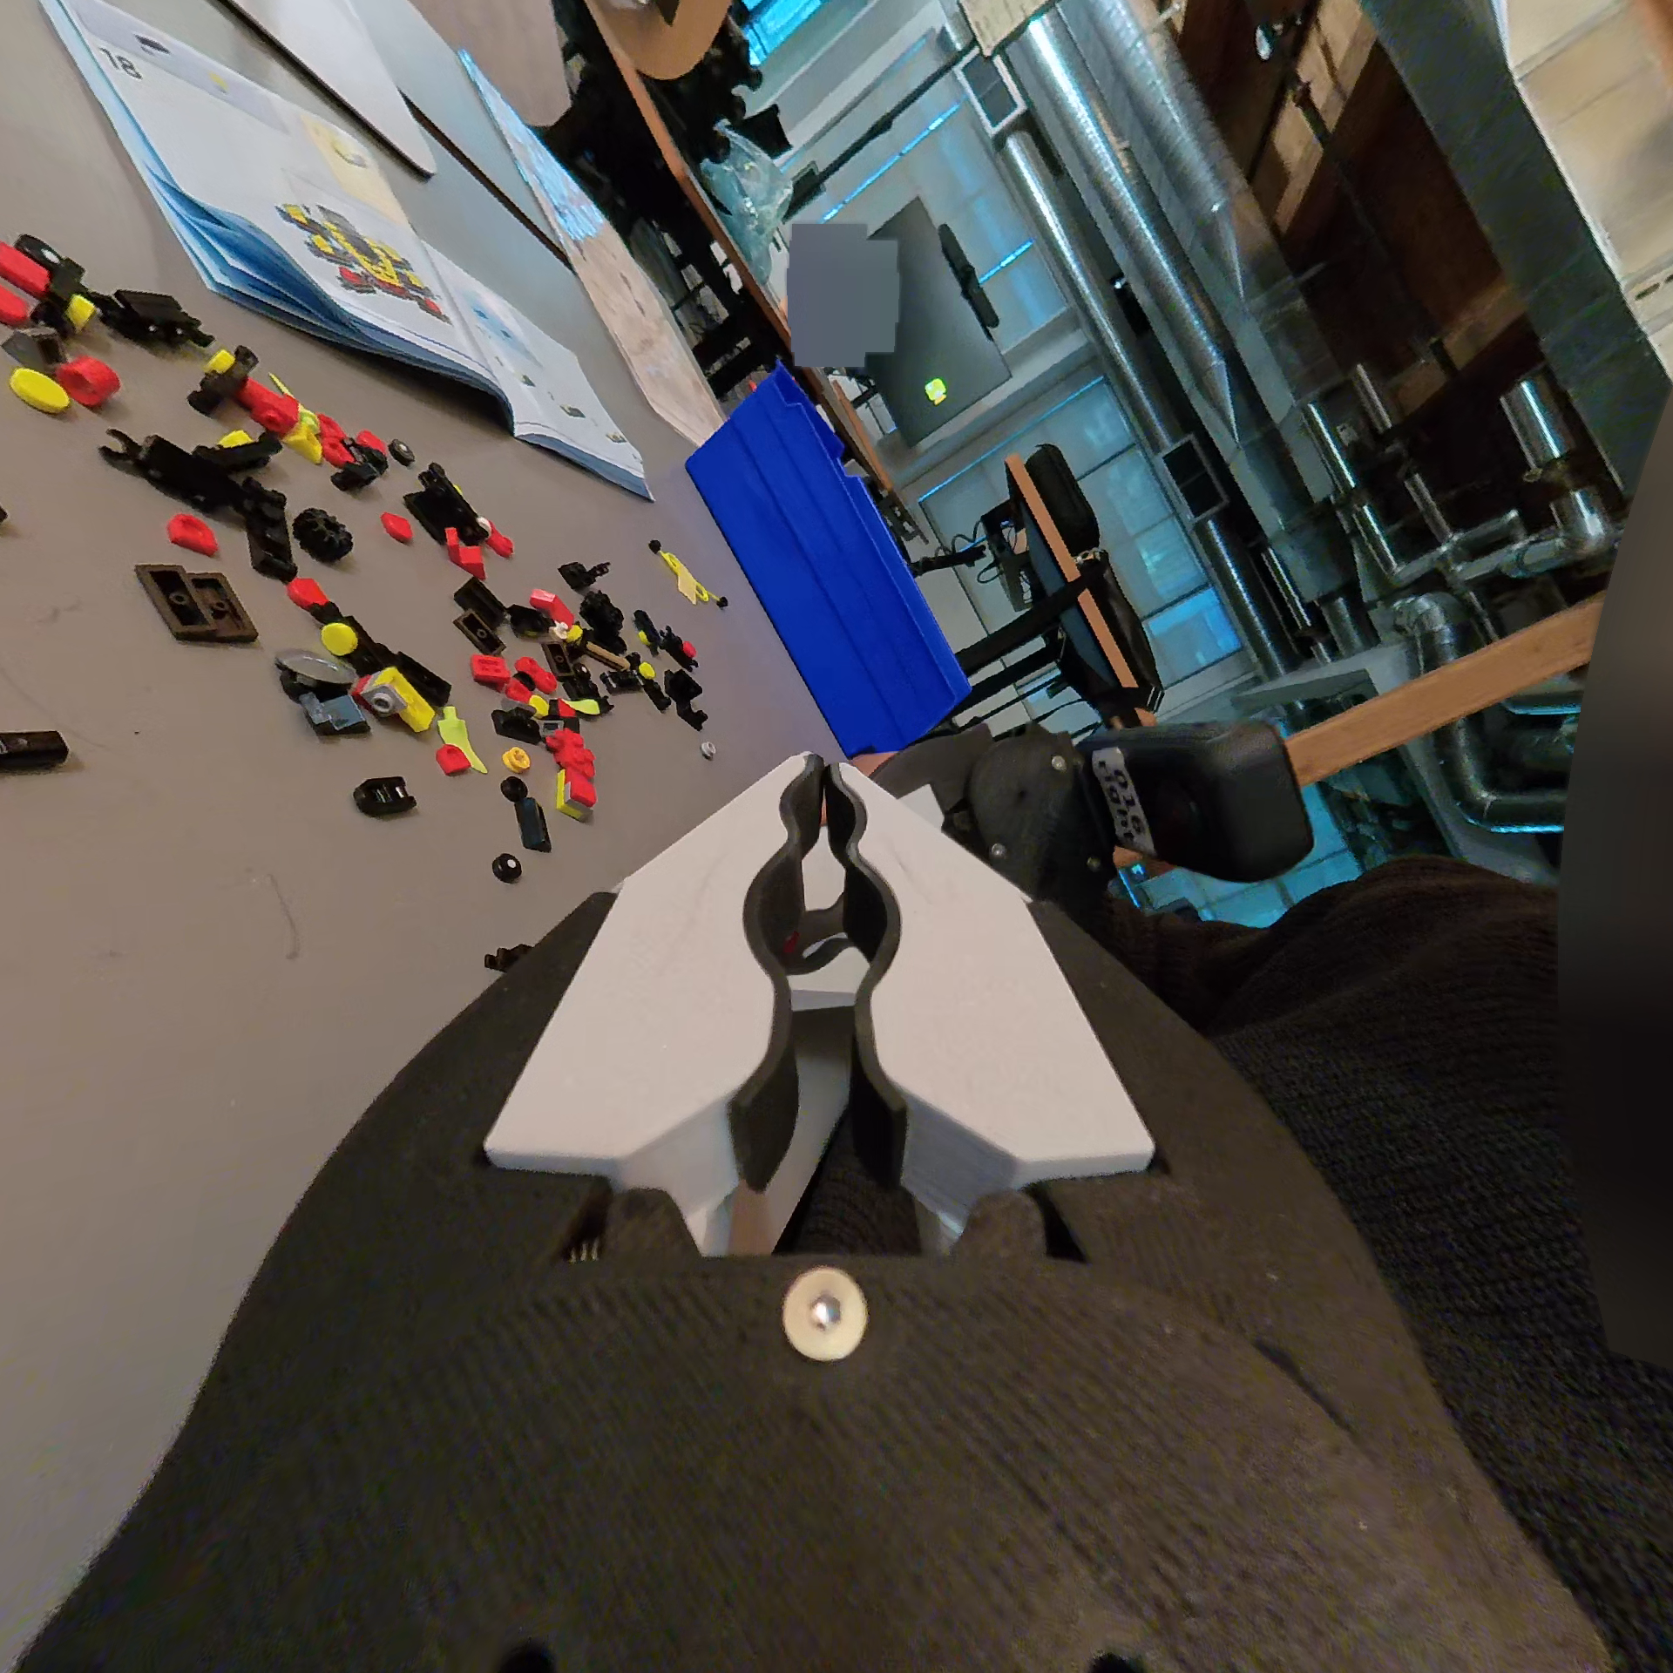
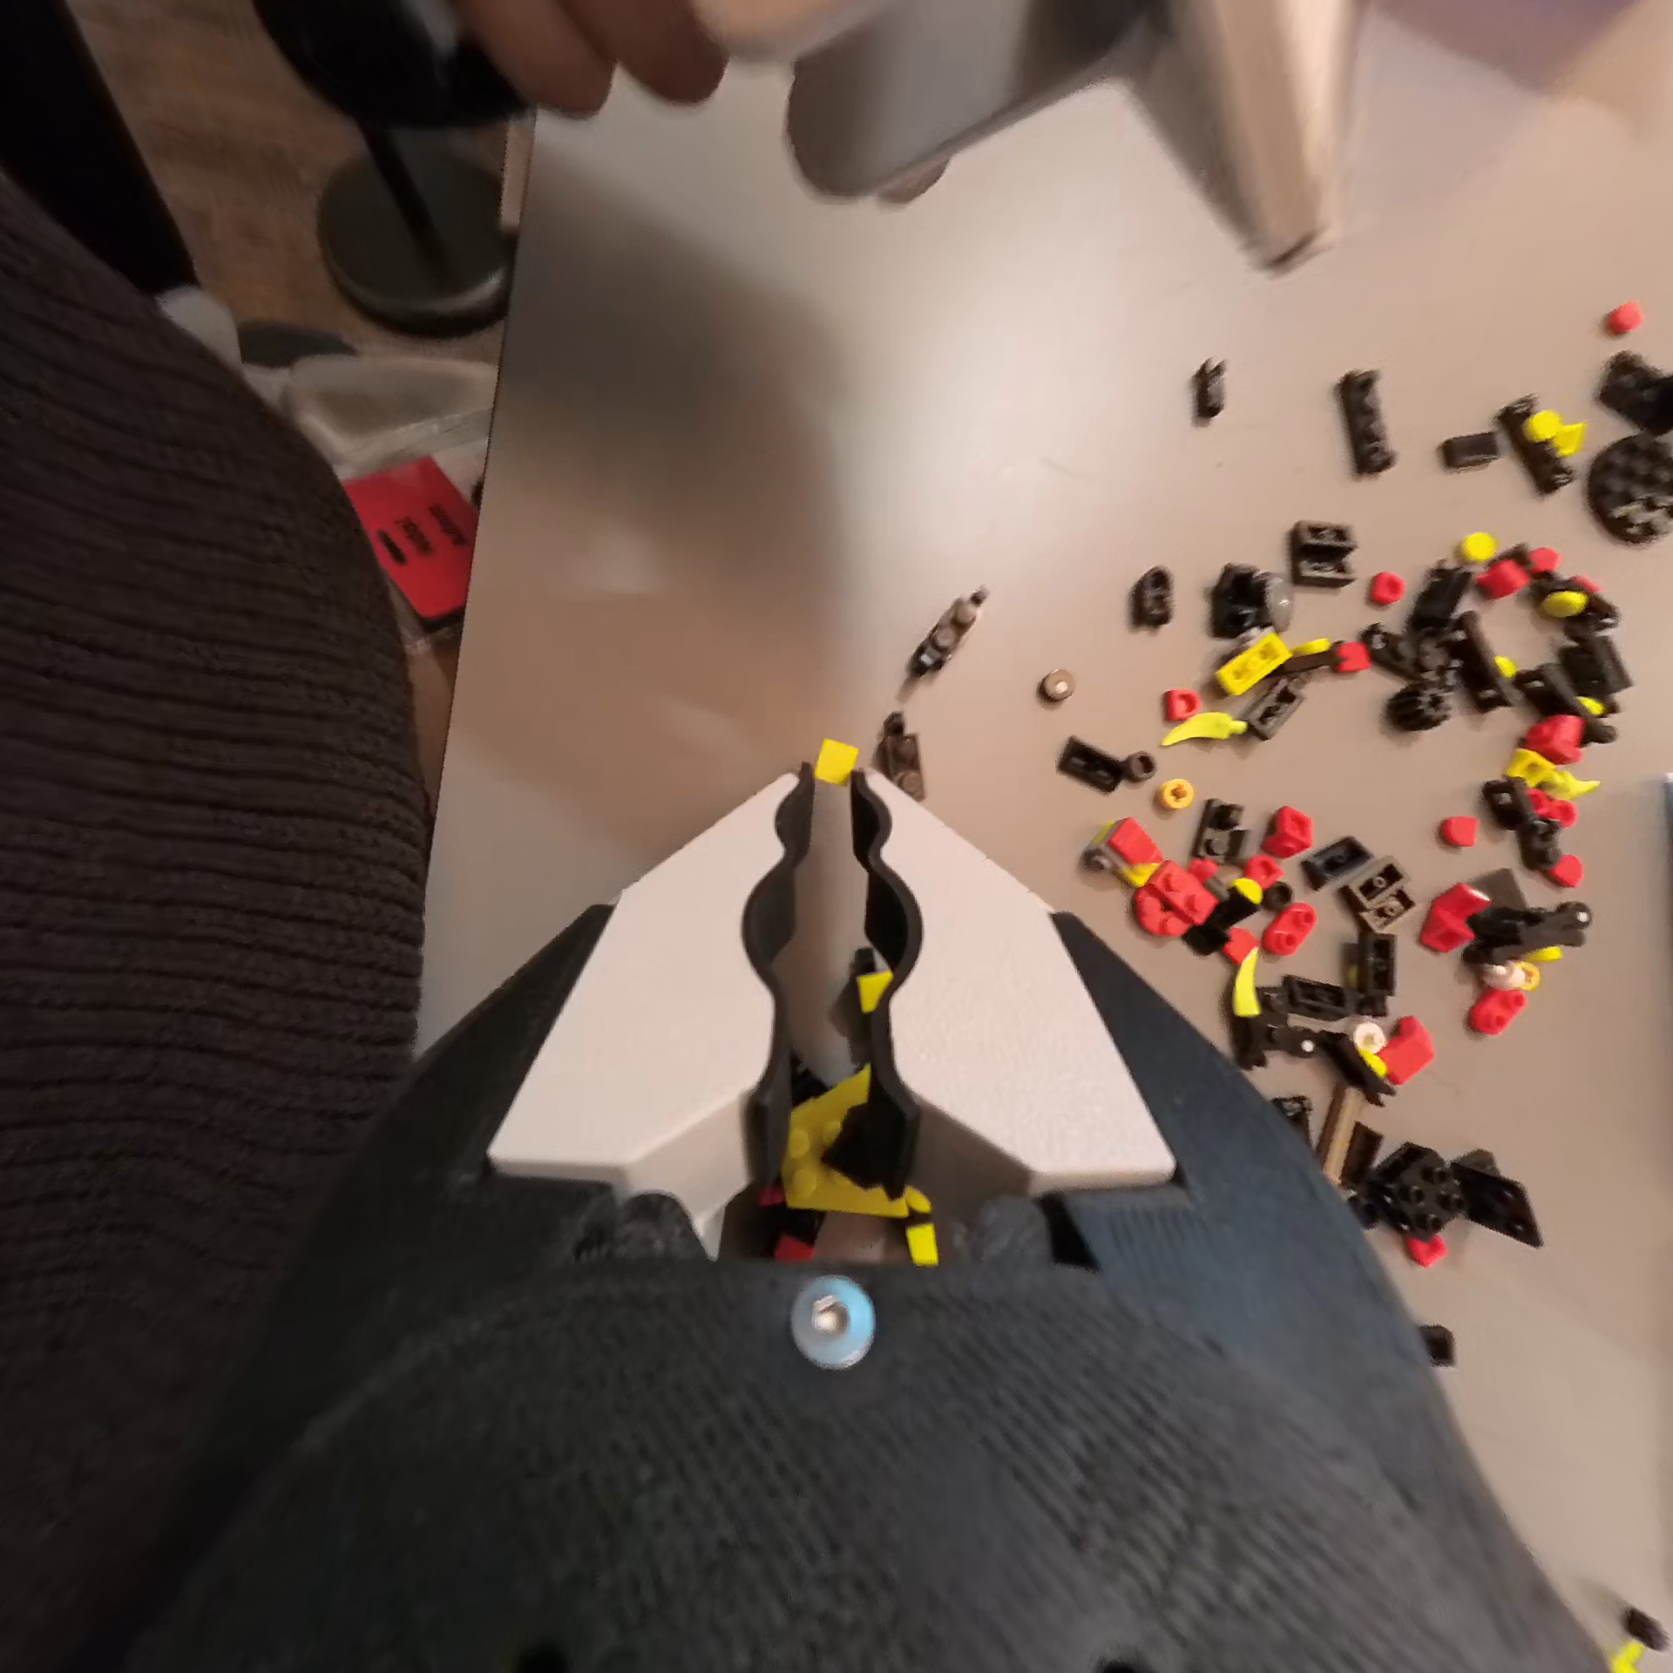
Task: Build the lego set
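Only left view: blue bin [image 1: 819,570] (booklet [image 1: 362,253] too).

dim indoor light; right view perhaps motion-blurred.

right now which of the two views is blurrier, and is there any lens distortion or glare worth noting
The right wrist view is blurrier: the other gripper at the top is smeared and the loose lego pieces are soft. The left wrist view is sharp on its lego pieces, but the wide lens bends the instruction booklet and background. No strong glare; soft shadows on the table.
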The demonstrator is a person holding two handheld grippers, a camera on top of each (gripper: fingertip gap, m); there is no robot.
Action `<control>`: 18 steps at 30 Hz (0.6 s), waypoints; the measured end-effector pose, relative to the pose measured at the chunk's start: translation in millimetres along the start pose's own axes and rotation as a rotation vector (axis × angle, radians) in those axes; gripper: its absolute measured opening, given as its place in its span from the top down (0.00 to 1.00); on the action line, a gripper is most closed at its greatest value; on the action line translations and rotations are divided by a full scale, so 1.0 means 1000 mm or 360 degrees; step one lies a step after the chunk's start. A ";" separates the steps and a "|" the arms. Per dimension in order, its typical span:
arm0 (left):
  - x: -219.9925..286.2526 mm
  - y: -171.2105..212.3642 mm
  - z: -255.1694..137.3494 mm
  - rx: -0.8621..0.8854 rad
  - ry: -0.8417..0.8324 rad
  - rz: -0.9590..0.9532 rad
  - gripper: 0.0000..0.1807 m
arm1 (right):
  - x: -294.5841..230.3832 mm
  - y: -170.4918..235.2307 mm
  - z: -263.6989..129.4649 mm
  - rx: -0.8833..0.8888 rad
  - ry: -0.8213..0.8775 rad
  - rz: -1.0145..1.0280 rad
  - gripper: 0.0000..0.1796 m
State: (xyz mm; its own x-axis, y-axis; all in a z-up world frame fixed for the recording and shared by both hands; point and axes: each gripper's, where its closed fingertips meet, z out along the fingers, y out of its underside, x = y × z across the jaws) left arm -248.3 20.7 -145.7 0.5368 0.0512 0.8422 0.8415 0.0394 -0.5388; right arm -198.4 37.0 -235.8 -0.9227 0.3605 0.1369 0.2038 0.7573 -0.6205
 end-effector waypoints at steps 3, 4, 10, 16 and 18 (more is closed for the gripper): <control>0.000 0.000 0.000 0.0002 0.0005 -0.0014 1.00 | 0.002 -0.005 -0.003 0.0051 -0.0013 0.0071 0.95; -0.001 0.000 0.000 0.0002 0.0005 -0.0017 1.00 | 0.003 -0.005 -0.004 0.0053 -0.0014 0.0087 0.95; -0.001 0.000 0.000 0.0002 0.0008 -0.0038 1.00 | 0.002 0.002 0.000 -0.0019 -0.0004 0.0074 0.95; -0.002 -0.001 0.000 0.0006 0.0010 -0.0057 1.00 | 0.004 0.000 -0.003 -0.0018 0.0015 0.0154 0.96; -0.002 -0.001 0.000 0.0004 0.0012 -0.0067 1.00 | 0.005 0.001 -0.001 -0.0024 0.0020 0.0149 0.96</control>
State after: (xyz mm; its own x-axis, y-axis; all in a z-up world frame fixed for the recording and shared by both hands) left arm -250.3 20.4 -147.3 0.5013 0.0416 0.8643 0.8633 0.0438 -0.5028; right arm -202.7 39.7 -235.0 -0.8952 0.4369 0.0883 0.2942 0.7279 -0.6194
